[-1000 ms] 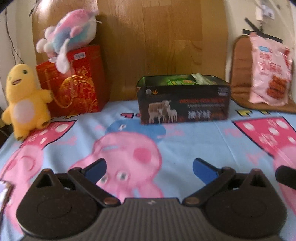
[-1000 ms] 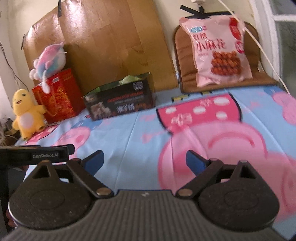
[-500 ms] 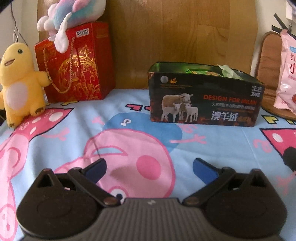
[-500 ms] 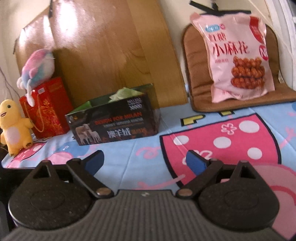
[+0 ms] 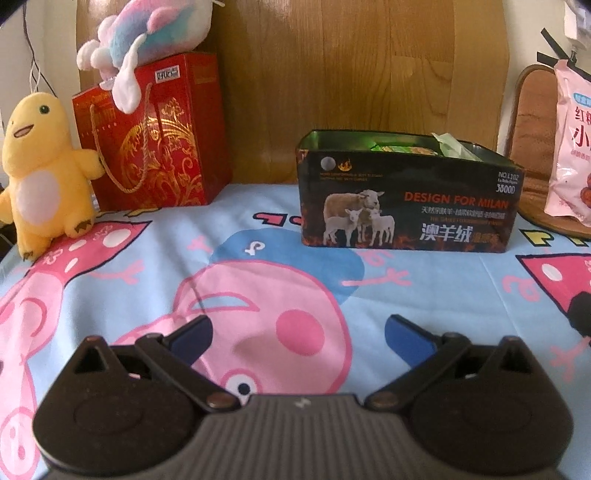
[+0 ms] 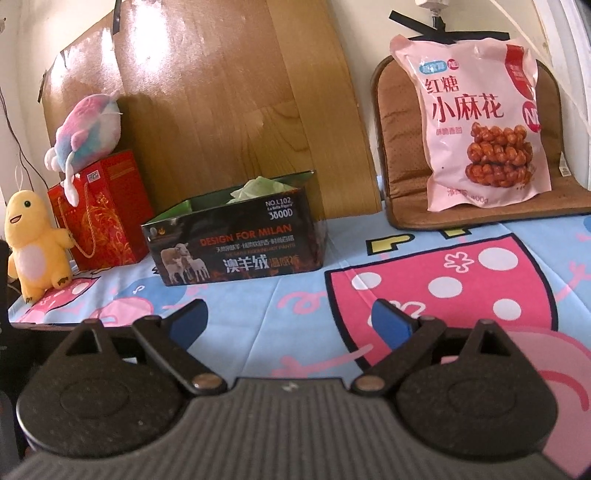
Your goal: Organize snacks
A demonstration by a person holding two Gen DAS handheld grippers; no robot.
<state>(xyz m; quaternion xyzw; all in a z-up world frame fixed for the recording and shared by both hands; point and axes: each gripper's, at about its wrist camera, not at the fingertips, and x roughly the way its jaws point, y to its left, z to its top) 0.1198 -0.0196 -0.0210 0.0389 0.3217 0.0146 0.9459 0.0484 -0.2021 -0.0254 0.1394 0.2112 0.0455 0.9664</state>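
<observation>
A dark open box (image 5: pixel 406 206) printed with sheep stands on the cartoon sheet; green snack packets (image 5: pixel 447 146) show inside it. It also shows in the right wrist view (image 6: pixel 236 243). A large pink snack bag (image 6: pixel 480 122) leans upright on a brown cushion (image 6: pixel 399 158) at the back right; its edge shows in the left wrist view (image 5: pixel 572 147). My left gripper (image 5: pixel 298 334) is open and empty, low over the sheet in front of the box. My right gripper (image 6: pixel 290 317) is open and empty, short of the box and the bag.
A yellow plush toy (image 5: pixel 40 173) and a red gift bag (image 5: pixel 147 136) with a pastel plush (image 5: pixel 147 33) on top stand at the back left. A wooden board (image 6: pixel 229 103) leans behind the box. The blue and pink sheet (image 5: pixel 110 280) covers the surface.
Both grippers have moved forward and lower toward the box and the pink bag, which look larger. Both stay open and empty.
</observation>
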